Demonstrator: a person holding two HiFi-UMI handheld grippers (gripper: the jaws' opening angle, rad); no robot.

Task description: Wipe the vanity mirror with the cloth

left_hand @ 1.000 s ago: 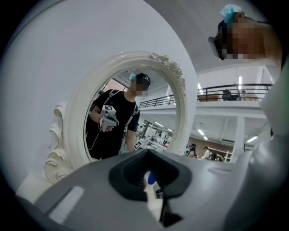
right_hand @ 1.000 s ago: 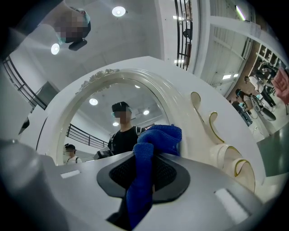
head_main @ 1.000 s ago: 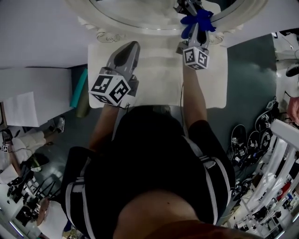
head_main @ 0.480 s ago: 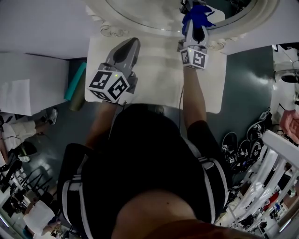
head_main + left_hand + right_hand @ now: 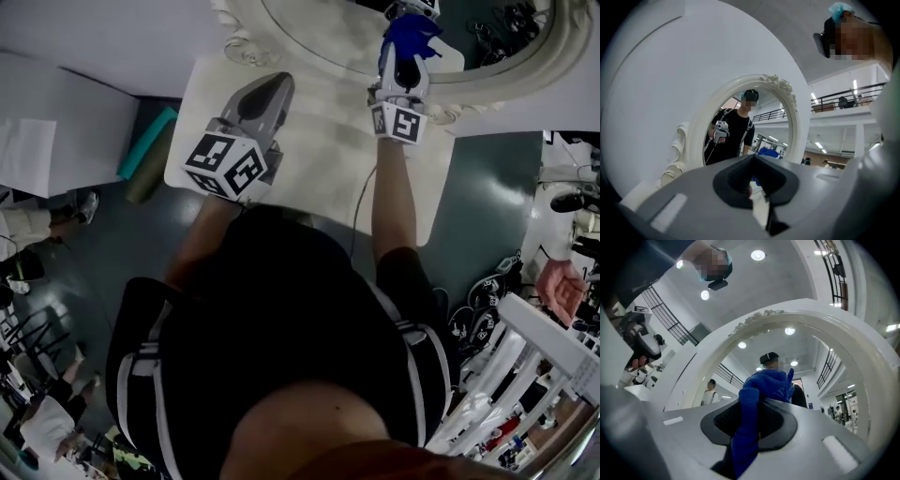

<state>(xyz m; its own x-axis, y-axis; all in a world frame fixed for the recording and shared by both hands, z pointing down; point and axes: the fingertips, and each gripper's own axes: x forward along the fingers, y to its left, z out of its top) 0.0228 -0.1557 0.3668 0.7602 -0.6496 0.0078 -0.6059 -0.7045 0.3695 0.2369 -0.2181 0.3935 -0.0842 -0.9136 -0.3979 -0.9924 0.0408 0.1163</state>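
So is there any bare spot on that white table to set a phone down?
Yes: the table top is bare between the left gripper and the right gripper, and right of the right forearm. It is tight only around the cloth by the mirror frame.

Right tool (image 5: 757,427) grips blue cloth (image 5: 754,399) before mirror (image 5: 797,362).

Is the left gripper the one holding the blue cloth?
No, the blue cloth sits clamped in the right gripper, while the left gripper has its jaws together on nothing.
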